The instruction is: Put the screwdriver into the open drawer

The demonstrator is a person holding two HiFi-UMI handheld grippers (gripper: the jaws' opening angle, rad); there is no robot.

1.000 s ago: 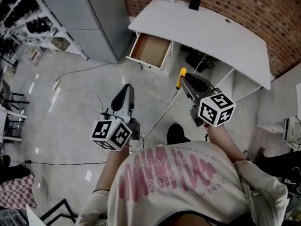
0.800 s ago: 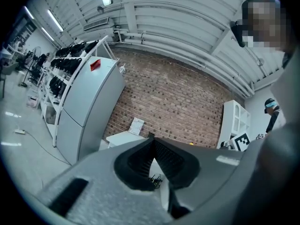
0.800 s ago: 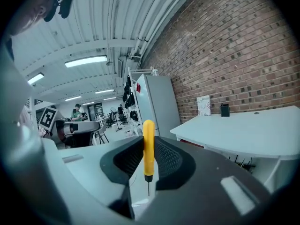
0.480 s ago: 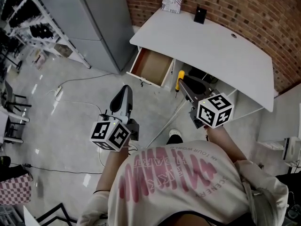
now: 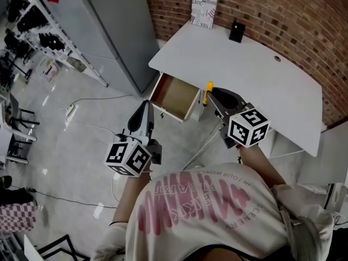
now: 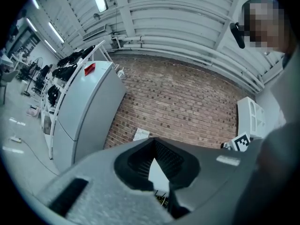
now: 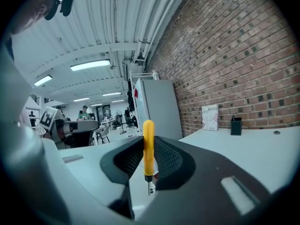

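Observation:
A yellow-handled screwdriver [image 5: 209, 87] stands upright between the jaws of my right gripper [image 5: 212, 94], which is shut on it. In the right gripper view the screwdriver [image 7: 148, 146] has its handle up and its metal tip down, gripped by the right gripper [image 7: 149, 142]. The open drawer [image 5: 175, 95], brown and empty inside, sticks out from under the white desk [image 5: 239, 58], just left of the screwdriver. My left gripper [image 5: 145, 106] hangs over the floor, in front of the drawer and a little to its left, holding nothing. Its jaws meet at the tips in the left gripper view [image 6: 153, 144].
A grey cabinet [image 5: 103, 26] stands left of the desk, with shelving racks [image 5: 38, 31] beyond it. Cables [image 5: 81, 125] run across the floor. On the desk's far edge, against the brick wall [image 5: 283, 10], are a printed card [image 5: 204, 10] and a small black box [image 5: 236, 30].
Both grippers have travelled towards the desk, so the drawer and desk now lie closer in front of them. The screwdriver stays gripped in the right gripper.

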